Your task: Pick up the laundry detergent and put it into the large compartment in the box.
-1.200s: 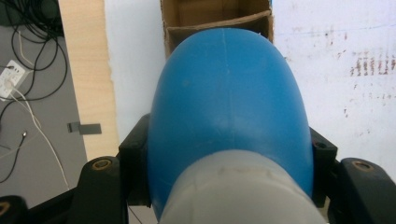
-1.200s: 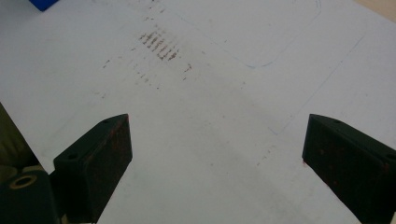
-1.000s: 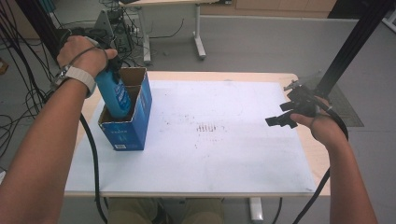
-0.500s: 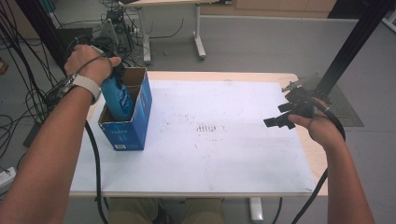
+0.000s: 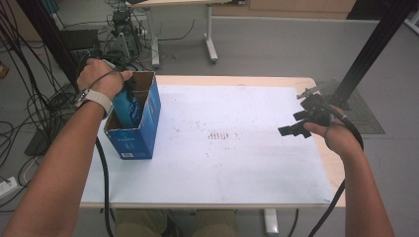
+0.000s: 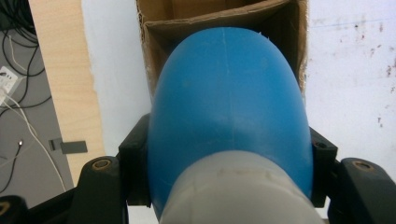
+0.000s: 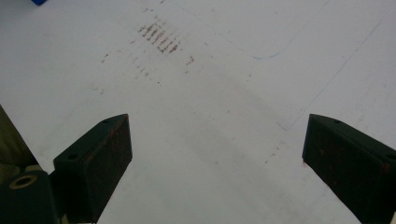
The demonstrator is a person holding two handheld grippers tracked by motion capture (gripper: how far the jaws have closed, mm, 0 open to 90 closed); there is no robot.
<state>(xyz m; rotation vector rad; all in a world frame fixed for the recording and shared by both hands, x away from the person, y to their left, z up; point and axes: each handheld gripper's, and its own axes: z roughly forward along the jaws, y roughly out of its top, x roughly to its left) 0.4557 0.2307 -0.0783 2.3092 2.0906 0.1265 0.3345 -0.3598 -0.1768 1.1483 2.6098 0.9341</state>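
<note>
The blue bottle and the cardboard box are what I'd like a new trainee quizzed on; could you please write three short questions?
1. True or false: the left gripper is shut on the blue bottle.
2. Which thing is the bottle partly inside: (a) a metal tray, (b) the blue cardboard box, (c) a glass jar?
3. Fill in: the right gripper hovers with its jaws ____ over the white table cover.

Key
1. True: its jaws clamp both sides of the bottle in the left gripper view.
2. (b): the high view shows the bottle standing in the box's open top.
3. Open, with nothing between them.
</note>
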